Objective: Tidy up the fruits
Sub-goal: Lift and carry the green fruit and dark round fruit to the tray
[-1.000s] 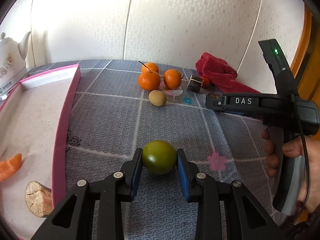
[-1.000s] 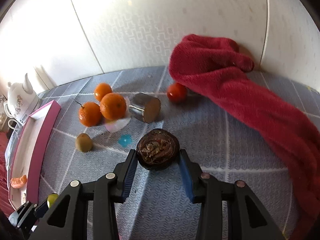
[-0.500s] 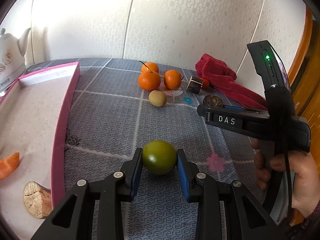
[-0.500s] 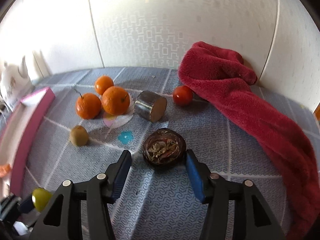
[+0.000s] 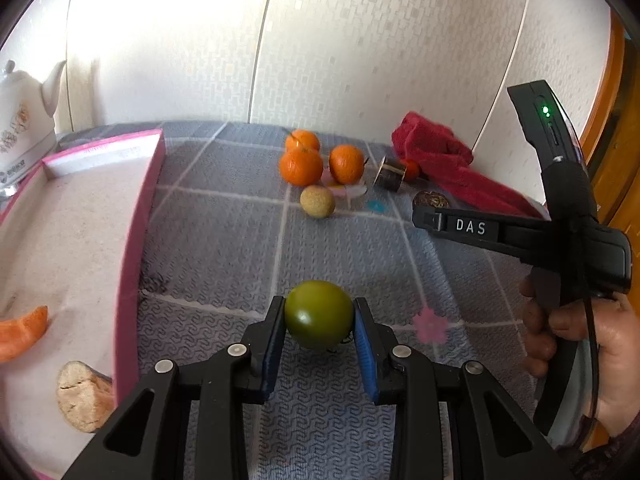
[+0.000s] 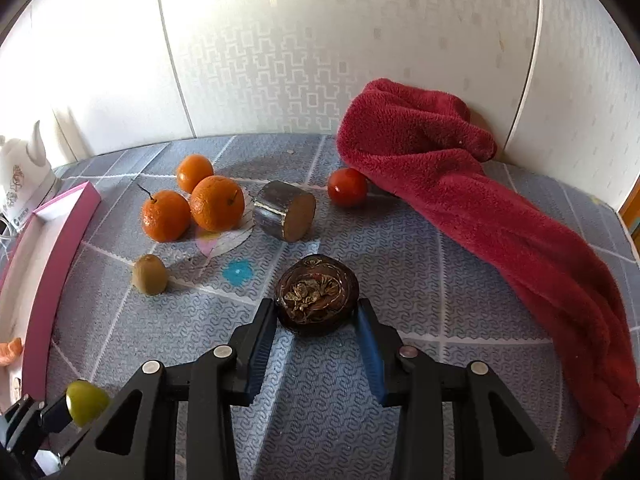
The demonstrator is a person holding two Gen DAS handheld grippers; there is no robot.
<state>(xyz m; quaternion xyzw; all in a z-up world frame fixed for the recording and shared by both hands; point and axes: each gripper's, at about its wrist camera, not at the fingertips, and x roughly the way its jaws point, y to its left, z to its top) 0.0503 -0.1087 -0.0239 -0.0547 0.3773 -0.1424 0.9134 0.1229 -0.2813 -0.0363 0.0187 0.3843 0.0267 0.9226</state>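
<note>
Left wrist view: one left gripper point(image 5: 319, 322), its two blue-padded fingers closed against the sides of one green tomato point(image 5: 319, 314), which sits above the grey patterned bench point(image 5: 224, 240). One pink-rimmed tray point(image 5: 132, 240) at left, holding one orange carrot piece point(image 5: 22, 334) and one pale brown cut chunk point(image 5: 84, 396), well apart from each other. Three oranges point(image 5: 301, 167) clustered at the far centre, touching or nearly so; one kiwi point(image 5: 317, 201) just in front of them. One short cut cylinder with a dark skin point(image 5: 390, 173) beside the oranges, one small red tomato point(image 5: 411, 169) just behind it, one red towel point(image 5: 444, 164) against the wall. One white teapot point(image 5: 24, 120) at the far left edge. One right hand point(image 5: 592, 344) holds the black handle marked "DAS". Right wrist view: one right gripper point(image 6: 316, 320), fingers spread slightly wider than the one dark, wrinkled mangosteen-like fruit point(image 6: 317, 295) that rests on the bench between them; whether the pads touch it cannot be told. Three oranges, one kiwi, one cut cylinder, one red tomato and one red towel appear again beyond it; the tray rim shows at left, and the green tomato in the left gripper shows at the lower left corner.
</note>
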